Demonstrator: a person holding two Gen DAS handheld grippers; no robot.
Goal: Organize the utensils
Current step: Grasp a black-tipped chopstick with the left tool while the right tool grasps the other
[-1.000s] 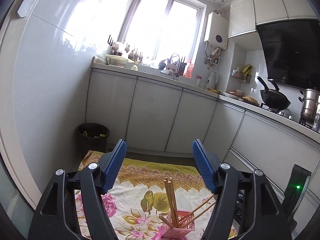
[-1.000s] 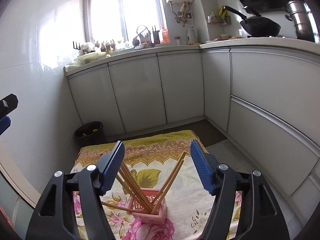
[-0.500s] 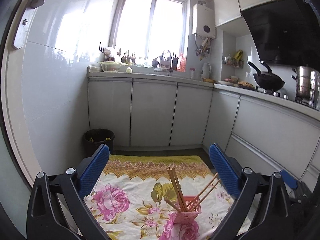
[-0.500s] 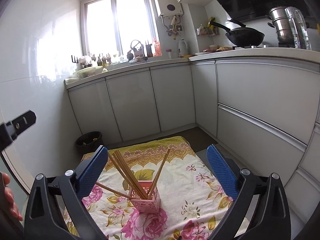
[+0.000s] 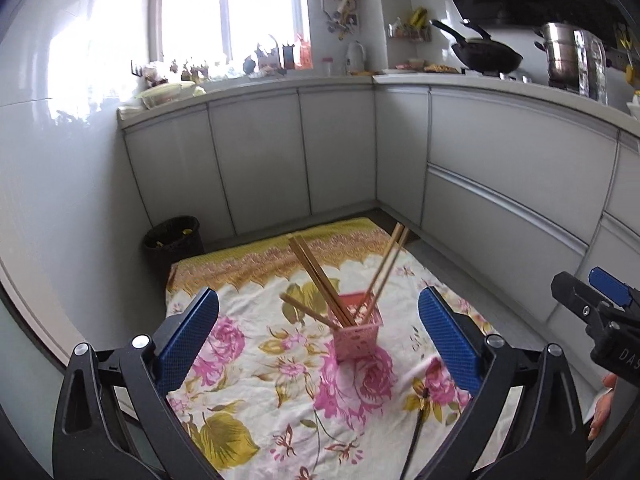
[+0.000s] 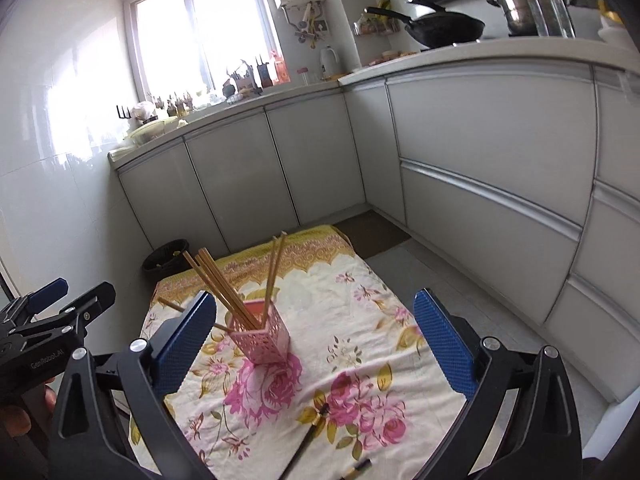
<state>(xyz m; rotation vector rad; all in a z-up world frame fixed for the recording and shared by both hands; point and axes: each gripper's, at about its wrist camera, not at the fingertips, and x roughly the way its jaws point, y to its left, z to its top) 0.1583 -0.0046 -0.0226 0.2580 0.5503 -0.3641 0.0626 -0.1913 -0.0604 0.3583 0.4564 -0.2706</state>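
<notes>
On floral cloth (image 5: 248, 364), at centre: pink holder (image 5: 357, 335) standing upright, wooden chopsticks (image 5: 320, 280) fanning from it toward 11 and 1 o'clock. At 6 o'clock of holder, dark chopstick (image 6: 308, 440) lying flat on cloth. Left gripper (image 5: 318, 340) and right gripper (image 6: 314, 340) both hovering short of holder, jaws spread fully wide, gripping nothing. At 10 o'clock, black bin (image 5: 173, 236) beside cabinets.

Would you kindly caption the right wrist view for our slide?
Open right gripper above floral cloth, facing pink holder of chopsticks.
</notes>
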